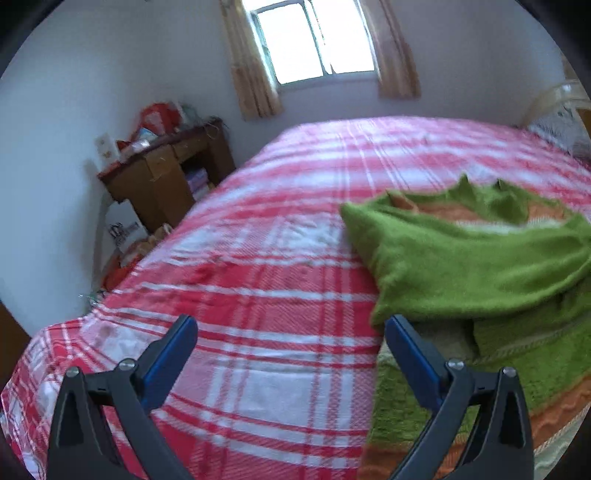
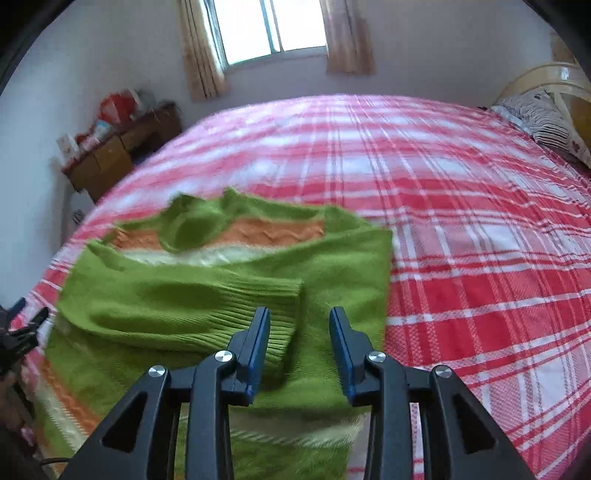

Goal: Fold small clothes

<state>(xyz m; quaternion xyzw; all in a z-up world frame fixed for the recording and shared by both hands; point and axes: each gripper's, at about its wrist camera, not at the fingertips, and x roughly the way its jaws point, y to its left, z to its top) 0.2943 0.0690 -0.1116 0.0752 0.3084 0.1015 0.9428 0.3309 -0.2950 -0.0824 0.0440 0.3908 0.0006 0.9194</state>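
A small green knit sweater (image 2: 207, 295) with orange and white stripes lies on the red and white plaid bed cover (image 2: 461, 229), with both sleeves folded across its front. It also shows in the left wrist view (image 1: 472, 266) at the right. My right gripper (image 2: 300, 317) is open and empty, just above the sweater, next to the ribbed cuff (image 2: 280, 328) of one folded sleeve. My left gripper (image 1: 290, 326) is open wide and empty over the bed cover (image 1: 258, 295), its right finger at the sweater's left edge. The left gripper also shows at the right wrist view's left edge (image 2: 22, 325).
A wooden cabinet (image 1: 166, 177) with clutter on top stands against the wall left of the bed. A window with curtains (image 2: 266, 33) is behind the bed. A striped pillow (image 2: 543, 122) and a pale headboard (image 2: 546, 77) are at the far right.
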